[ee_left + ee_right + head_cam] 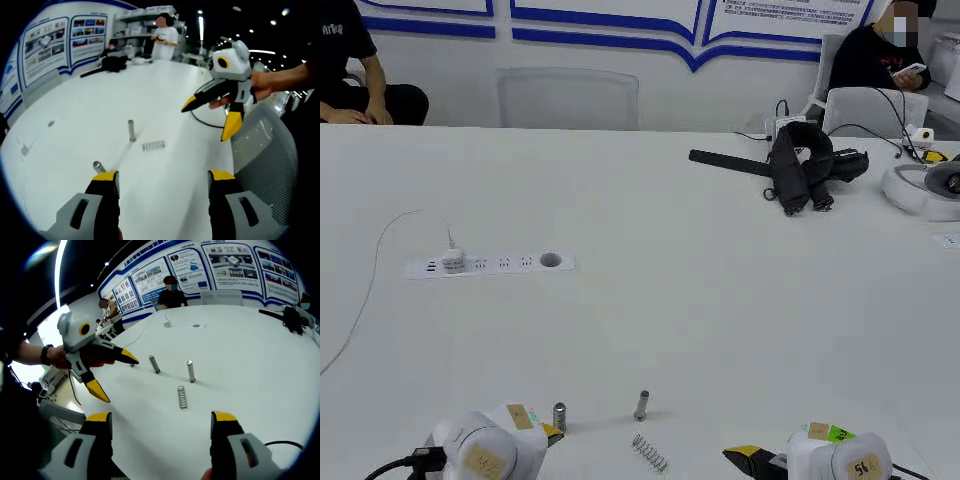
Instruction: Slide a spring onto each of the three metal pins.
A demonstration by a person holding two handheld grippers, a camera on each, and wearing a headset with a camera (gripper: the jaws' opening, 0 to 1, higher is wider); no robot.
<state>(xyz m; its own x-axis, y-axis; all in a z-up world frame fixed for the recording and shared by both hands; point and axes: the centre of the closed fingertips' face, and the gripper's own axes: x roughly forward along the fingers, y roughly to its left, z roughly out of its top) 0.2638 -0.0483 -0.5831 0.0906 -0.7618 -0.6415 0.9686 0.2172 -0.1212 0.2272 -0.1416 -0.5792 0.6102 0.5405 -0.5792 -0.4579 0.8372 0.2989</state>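
Fingers (pixel 106 179) on left gripper (pixel 162 175) and right gripper (pixel 161 416) gape empty; right gripper view adds a second spring (pixel 155 364)

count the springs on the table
2. One loose spring lies beside the bare metal pin; a second spring stands tilted near the left gripper, perhaps on a pin. Others may be hidden.

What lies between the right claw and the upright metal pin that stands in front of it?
One loose spring lies flat there, between the right claw and the upright pin. The right gripper view shows this.
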